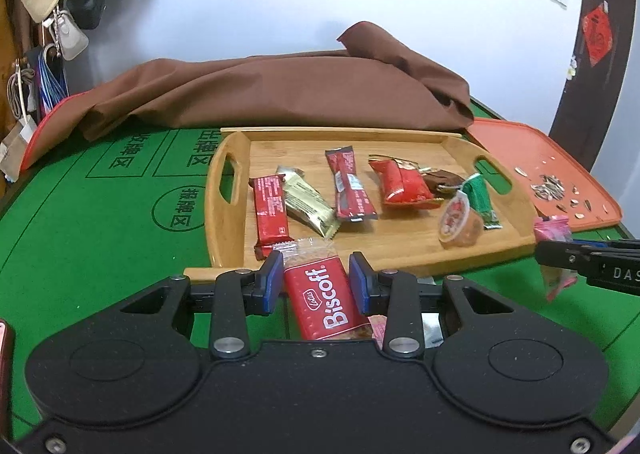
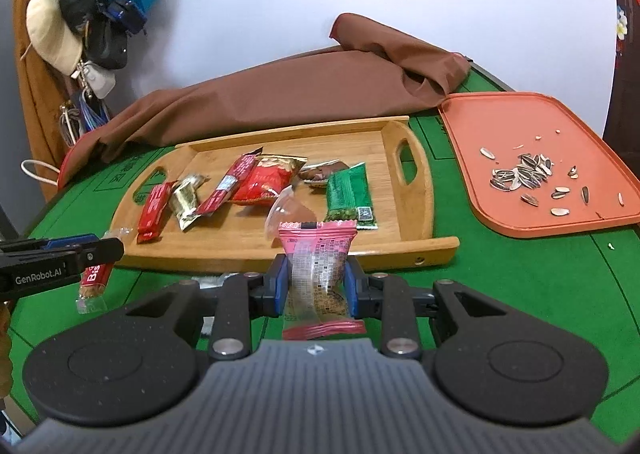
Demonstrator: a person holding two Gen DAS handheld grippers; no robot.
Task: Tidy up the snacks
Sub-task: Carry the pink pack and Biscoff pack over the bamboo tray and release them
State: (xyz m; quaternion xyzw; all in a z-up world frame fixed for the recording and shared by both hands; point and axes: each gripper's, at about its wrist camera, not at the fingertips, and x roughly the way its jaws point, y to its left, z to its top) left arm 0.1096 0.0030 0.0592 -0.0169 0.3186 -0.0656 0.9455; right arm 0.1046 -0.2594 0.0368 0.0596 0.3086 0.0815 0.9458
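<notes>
My left gripper (image 1: 316,280) is shut on a red Biscoff packet (image 1: 324,294), held above the green table just in front of the wooden tray (image 1: 218,213). In the right wrist view that gripper (image 2: 100,250) enters from the left with the Biscoff packet (image 2: 94,278) hanging from it. My right gripper (image 2: 314,284) is shut on a pink snack packet (image 2: 316,266), near the wooden tray's (image 2: 424,193) front edge. Several snacks lie on the tray: red bars (image 1: 270,209), a gold packet (image 1: 308,201), a red bag (image 1: 402,183), a green packet (image 2: 348,193) and a jelly cup (image 1: 458,221).
An orange tray (image 2: 480,125) with scattered sunflower seeds (image 2: 520,173) lies to the right of the wooden one. A brown cloth (image 1: 280,93) is bunched along the table's far side. Hats and bags (image 2: 80,13) hang at the far left.
</notes>
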